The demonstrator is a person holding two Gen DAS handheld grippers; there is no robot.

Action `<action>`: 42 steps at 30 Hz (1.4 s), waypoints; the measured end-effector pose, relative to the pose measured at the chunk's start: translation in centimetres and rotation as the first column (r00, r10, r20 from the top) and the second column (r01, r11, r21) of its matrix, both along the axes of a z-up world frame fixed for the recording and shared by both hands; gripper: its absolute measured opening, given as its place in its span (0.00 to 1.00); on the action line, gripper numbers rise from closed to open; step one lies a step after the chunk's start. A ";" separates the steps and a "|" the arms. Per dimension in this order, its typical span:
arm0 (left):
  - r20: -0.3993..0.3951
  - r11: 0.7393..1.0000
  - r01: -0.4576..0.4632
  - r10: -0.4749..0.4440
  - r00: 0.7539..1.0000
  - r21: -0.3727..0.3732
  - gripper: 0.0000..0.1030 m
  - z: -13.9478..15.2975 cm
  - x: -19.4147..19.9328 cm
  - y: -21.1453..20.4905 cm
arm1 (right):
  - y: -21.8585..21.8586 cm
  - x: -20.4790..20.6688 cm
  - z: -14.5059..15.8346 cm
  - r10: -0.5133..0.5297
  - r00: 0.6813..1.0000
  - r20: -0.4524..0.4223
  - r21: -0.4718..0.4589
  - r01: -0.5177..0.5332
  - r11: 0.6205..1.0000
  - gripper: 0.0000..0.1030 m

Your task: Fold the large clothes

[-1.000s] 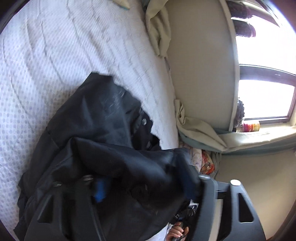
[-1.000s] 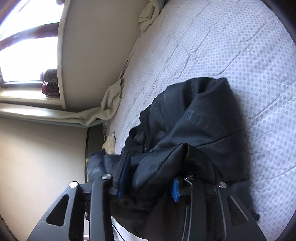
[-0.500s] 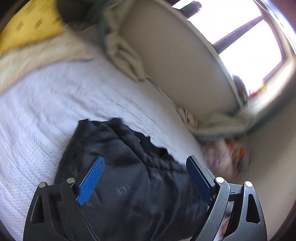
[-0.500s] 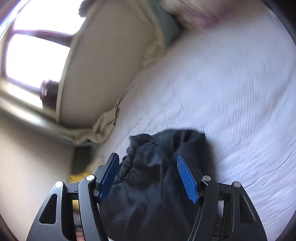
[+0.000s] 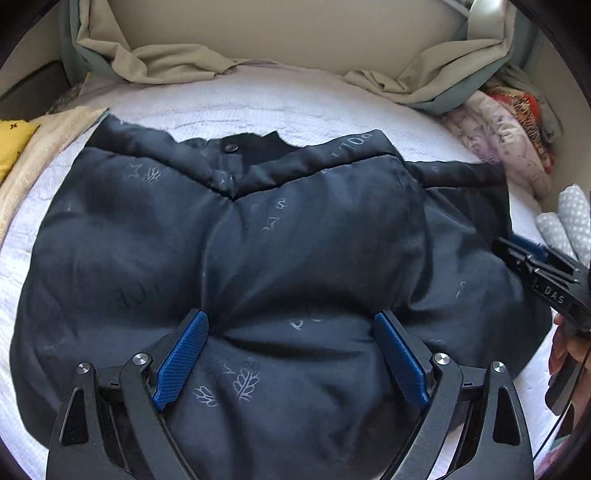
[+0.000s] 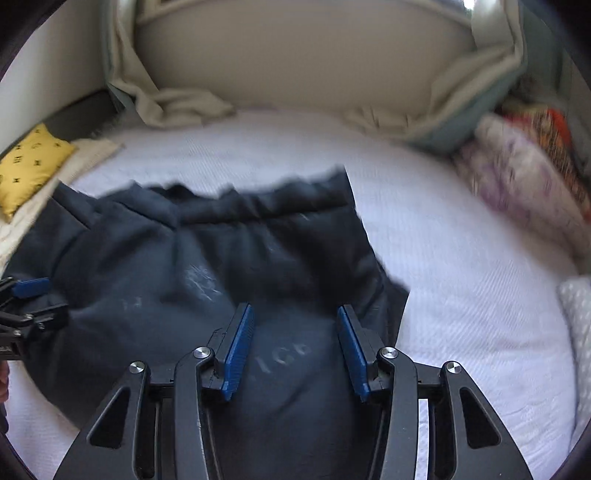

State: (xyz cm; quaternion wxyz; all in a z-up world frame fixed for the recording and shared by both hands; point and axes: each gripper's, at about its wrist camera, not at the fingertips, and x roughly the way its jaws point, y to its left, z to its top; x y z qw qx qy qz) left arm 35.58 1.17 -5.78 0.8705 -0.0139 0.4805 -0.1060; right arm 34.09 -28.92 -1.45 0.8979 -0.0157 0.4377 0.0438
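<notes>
A dark navy padded jacket (image 5: pixel 280 254) with pale printed leaves and letters lies spread on the white bed, collar towards the far side. It also shows in the right wrist view (image 6: pixel 207 266), blurred. My left gripper (image 5: pixel 290 332) is open, its blue pads wide apart just above the jacket's near part, holding nothing. My right gripper (image 6: pixel 295 325) is open over the jacket's right part, empty. The right gripper also appears at the right edge of the left wrist view (image 5: pixel 543 269).
The white quilted bed cover (image 5: pixel 295 107) runs to a beige headboard (image 5: pixel 295 33). Beige and grey-green sheets (image 5: pixel 155 62) are bunched at the back. A yellow cushion (image 6: pixel 29 166) lies at the left. Folded patterned fabrics (image 5: pixel 506 125) are stacked at the right.
Both grippers have let go of the jacket and opened. They have swung round from facing the window to facing the headboard, and the jacket now lies spread flat on the bed.
</notes>
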 end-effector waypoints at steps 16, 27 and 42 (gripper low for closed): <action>-0.046 0.989 -0.038 0.032 0.998 -0.146 0.90 0.3 1.4 1.8 | -1.4 1.8 -5.5 0.023 0.996 -0.091 0.097 -0.014 0.995 0.43; -0.003 0.965 -0.224 0.226 0.974 -0.137 0.87 2.8 2.2 9.4 | -5.2 2.2 0.4 -0.076 0.997 0.020 0.152 0.072 0.986 0.43; -0.062 0.945 -0.251 0.243 0.968 -0.208 0.82 -2.0 3.0 11.3 | -5.1 2.9 -6.6 -0.062 0.993 -0.101 0.174 0.079 0.982 0.46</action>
